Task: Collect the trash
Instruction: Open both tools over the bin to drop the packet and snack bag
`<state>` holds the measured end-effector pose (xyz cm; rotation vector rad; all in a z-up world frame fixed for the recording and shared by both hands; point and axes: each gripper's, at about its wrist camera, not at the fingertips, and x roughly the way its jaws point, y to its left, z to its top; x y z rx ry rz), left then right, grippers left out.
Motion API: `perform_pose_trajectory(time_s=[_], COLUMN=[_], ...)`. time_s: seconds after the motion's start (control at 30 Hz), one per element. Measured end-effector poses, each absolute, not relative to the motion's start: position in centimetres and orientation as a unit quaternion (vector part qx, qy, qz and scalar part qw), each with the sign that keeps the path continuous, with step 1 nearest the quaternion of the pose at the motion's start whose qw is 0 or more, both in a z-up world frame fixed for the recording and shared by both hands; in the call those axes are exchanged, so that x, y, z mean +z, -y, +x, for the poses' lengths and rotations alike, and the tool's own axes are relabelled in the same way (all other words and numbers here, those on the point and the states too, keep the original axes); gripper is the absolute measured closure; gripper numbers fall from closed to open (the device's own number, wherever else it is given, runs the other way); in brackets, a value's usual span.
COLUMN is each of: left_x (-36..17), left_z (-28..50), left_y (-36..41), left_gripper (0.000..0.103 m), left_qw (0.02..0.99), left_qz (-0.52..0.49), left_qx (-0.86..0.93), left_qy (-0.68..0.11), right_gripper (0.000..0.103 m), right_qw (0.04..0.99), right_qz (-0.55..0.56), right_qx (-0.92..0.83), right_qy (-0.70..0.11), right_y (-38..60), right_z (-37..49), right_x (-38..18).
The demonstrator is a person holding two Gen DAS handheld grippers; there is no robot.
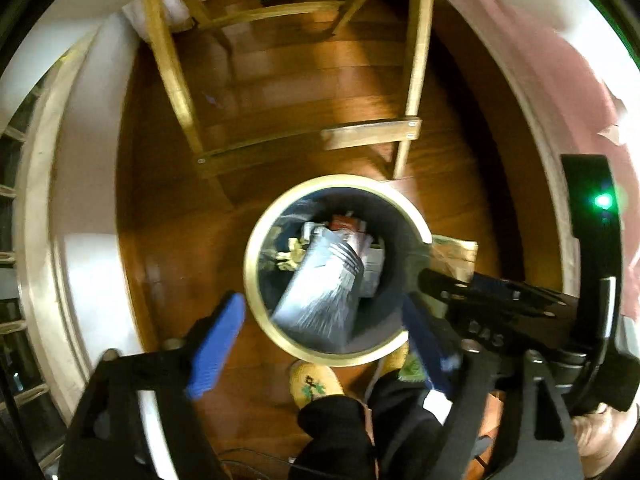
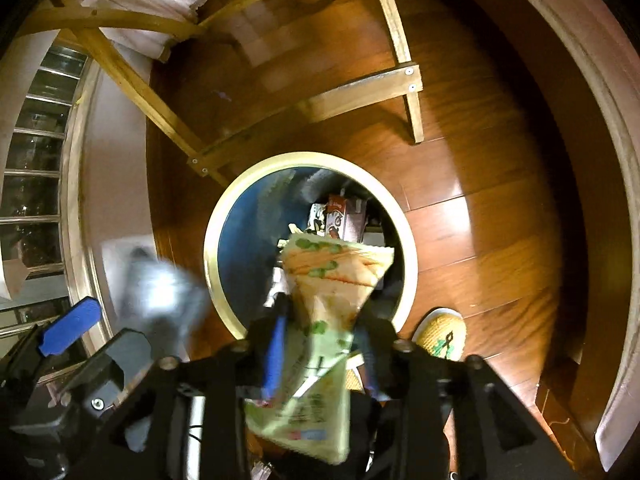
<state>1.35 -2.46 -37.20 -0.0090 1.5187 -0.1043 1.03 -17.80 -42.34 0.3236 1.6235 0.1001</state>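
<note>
Two grippers hang over the round bin [image 1: 256, 280] on the wooden floor [image 1: 280, 92]. Your left gripper [image 1: 320, 320] has its fingers spread wide, a silver bag [image 1: 320, 292] blurred in the bin's mouth. Your right gripper [image 2: 320, 344] pinches a green-and-orange snack packet [image 2: 332, 280] above the bin.
</note>
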Motion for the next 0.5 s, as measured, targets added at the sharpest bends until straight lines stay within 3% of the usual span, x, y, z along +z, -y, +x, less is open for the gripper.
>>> perform_pose_trajectory(time_s=[0.07, 0.33, 0.4, 0.47, 0.5], left_x=[-37.2, -35.7, -34.9, -33.9, -33.5], left_z=[1.4, 0.7, 0.5, 0.3, 0.3], left_y=[1.9, 0.4, 0.1, -0.1, -0.3], left_gripper=[0.004, 0.004, 0.004, 0.004, 0.004], left_qw=[0.722, 0.721, 0.722, 0.724, 0.725], left_qz=[-0.007, -0.002, -0.006, -0.010, -0.012], left_qx=[-0.039, -0.014, -0.009, -0.003, -0.002], left_qy=[-0.691, -0.693, -0.692, -0.689, -0.688], right_gripper=[0.059, 0.056, 0.051, 0.038, 0.037], right_qw=[0.674, 0.683, 0.685, 0.687, 0.686], right_qz=[0.148, 0.143, 0.142, 0.133, 0.129], right_qx=[0.046, 0.062, 0.068, 0.072, 0.074], right_qy=[-0.722, -0.713, -0.711, -0.711, -0.712], right_y=[17.9, 17.6, 17.3, 16.8, 16.5], right_z=[1.2, 1.6, 1.7, 1.8, 1.9], right_x=[-42.3, -40.3, -39.8, -39.3, -39.1])
